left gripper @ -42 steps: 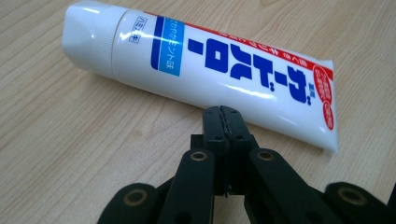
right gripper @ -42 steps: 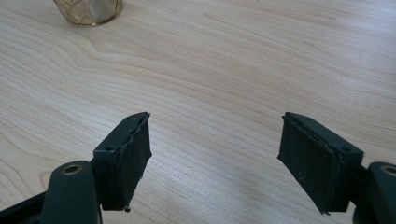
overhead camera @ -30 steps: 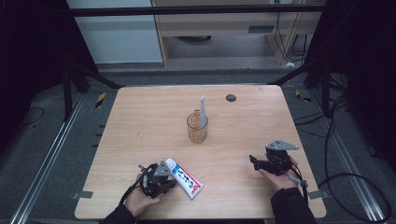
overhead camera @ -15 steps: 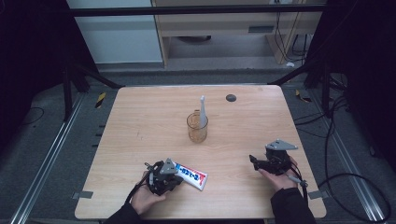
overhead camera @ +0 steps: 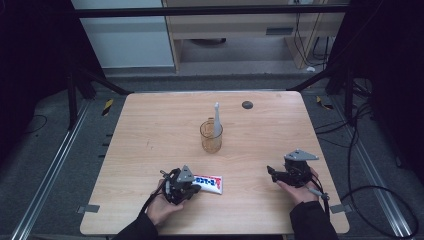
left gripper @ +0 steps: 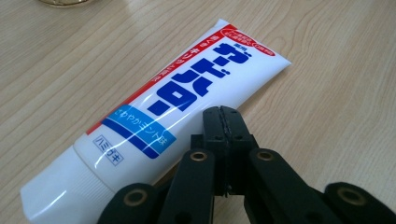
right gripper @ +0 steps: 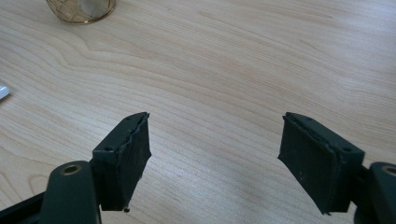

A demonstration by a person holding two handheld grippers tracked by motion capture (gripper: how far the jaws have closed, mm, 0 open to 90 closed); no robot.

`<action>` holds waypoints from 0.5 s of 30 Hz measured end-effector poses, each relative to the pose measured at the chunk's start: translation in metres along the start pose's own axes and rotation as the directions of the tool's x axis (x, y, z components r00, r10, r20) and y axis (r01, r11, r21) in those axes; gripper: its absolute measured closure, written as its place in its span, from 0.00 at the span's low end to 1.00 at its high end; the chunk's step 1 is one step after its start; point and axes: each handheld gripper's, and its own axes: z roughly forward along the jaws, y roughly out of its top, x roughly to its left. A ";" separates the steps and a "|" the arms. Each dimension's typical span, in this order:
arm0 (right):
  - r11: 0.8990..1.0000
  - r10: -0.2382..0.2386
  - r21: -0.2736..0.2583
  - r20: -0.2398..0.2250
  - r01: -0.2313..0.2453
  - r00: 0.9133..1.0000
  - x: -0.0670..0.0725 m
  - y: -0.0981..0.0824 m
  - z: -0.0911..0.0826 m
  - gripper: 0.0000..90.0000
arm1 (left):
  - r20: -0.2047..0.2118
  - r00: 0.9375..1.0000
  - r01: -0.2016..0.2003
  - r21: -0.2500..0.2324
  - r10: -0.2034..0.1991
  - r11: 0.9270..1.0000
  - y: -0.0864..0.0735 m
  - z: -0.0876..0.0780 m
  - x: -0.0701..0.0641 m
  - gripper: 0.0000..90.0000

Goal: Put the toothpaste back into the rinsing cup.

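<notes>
- Left gripper (overhead camera: 192, 186) sits near the table's (overhead camera: 150, 125) front edge, left of centre, its jaws pressed together with nothing between them; in the left gripper view the two black pads (left gripper: 224, 128) meet in a single seam.
- Right gripper (overhead camera: 272, 172) rests near the front-right corner, jaws spread wide and empty, with bare wood showing between the pads (right gripper: 133, 154) in the right gripper view.
- Toothpaste tube (overhead camera: 210, 183) lies flat on the wood just beside the left gripper's closed tips, its long side towards them. From the left gripper view the tips look to be touching or nearly touching the tube's side, but I cannot tell which.
- Tube's capped end (left gripper: 56, 186) points towards the person's side and its crimped end (left gripper: 261, 51) away, roughly along the front edge in the high view.
- Glass cup (overhead camera: 211, 135) stands upright near the table's middle, well apart from both grippers, with a white toothbrush (overhead camera: 217, 120) standing in it.
- Judging from this, the work looks to be at an early stage: the tube is being nudged into position with closed jaws, not gripped.
- Left to do, as it seems: open the jaws, take hold of the tube, and carry it, probably to the cup.
</notes>
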 end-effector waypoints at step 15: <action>1.000 0.003 0.005 -0.005 -0.003 1.000 0.000 0.000 0.000 0.27 | -0.041 0.998 0.037 -0.067 -0.040 0.997 0.011 -0.007 0.013 1.00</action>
